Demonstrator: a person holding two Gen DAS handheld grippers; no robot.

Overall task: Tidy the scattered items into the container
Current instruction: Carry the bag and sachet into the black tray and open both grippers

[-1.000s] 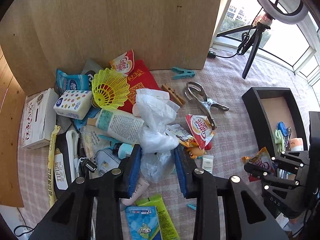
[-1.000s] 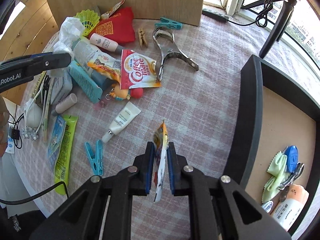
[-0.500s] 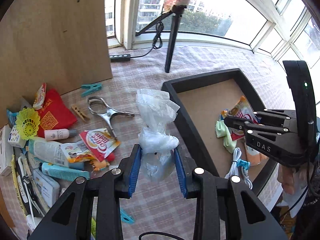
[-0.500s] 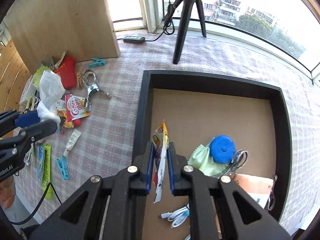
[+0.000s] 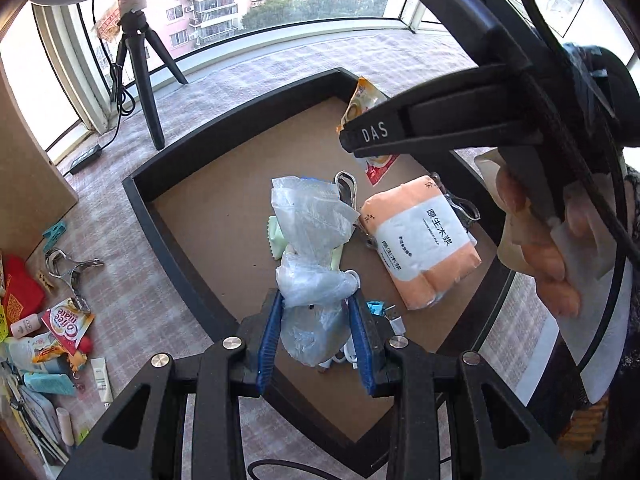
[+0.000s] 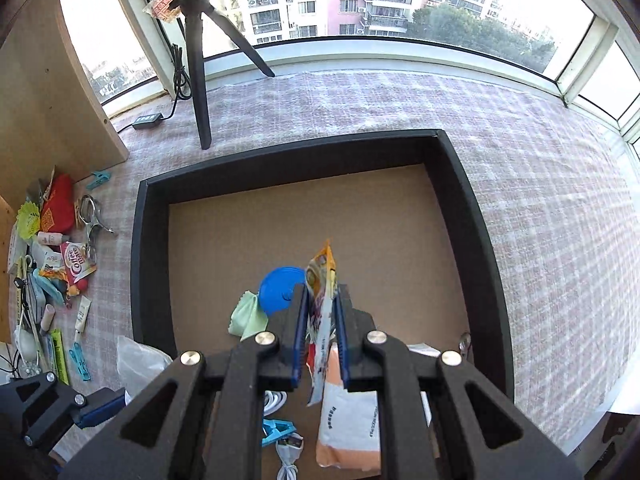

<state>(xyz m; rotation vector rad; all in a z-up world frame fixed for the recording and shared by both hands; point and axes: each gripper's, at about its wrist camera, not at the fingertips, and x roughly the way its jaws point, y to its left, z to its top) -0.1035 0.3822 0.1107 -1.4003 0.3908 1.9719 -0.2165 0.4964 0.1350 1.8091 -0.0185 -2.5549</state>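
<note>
Far off to your left, a black tripod (image 6: 198,80) stands on the checked cloth (image 6: 400,100), a cable hanging down its leg. Just left of its feet lies a black power strip (image 6: 147,120), beside a wooden panel (image 6: 48,112). Beyond the windows (image 6: 360,0) you see apartment blocks and trees.

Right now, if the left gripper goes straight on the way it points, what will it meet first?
Probably the pale green cloth lying in the black tray, just beyond the clear crumpled plastic bag that the left gripper holds; depth is unclear.
</note>
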